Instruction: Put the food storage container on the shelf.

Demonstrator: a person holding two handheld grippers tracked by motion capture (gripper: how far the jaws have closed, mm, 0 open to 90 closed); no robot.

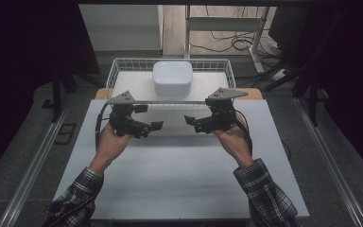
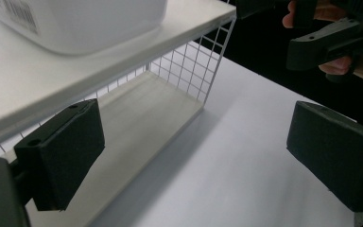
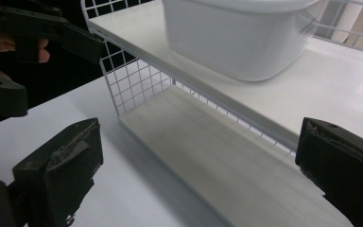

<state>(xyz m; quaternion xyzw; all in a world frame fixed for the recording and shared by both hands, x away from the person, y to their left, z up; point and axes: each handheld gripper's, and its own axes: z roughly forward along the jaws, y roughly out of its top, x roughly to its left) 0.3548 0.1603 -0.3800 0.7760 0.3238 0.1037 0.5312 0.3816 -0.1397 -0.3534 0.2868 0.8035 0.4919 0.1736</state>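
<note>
On the upper shelf of the white wire rack (image 1: 116, 71), at the far edge of the counter (image 1: 179, 175), sits a white plastic tub (image 1: 172, 78) with rounded corners, roughly centred between the rack's side walls. From the left gripper view the tub (image 2: 90, 23) rests on the white shelf board, a barcode label on its near wall, and a second, lower shelf lies beneath it inside the rack (image 2: 189, 66). From the right gripper view the tub (image 3: 236, 35) stands on the same board above the pale lower shelf of the rack (image 3: 127, 82).

Just in front of the rack, the left gripper (image 1: 157, 126) is held above the counter in the person's left hand (image 1: 111, 144), its fingers (image 2: 61, 156) spread well apart with nothing between them. The right gripper (image 1: 189, 121) hangs level with it in the right hand (image 1: 234, 142), also just short of the rack's front edge, and its fingers (image 3: 59, 170) likewise stand wide apart and empty. Both grippers point inward toward each other, near but not touching, and neither touches the rack or the tub. Plaid sleeves (image 1: 264, 194) cover both forearms.
</note>
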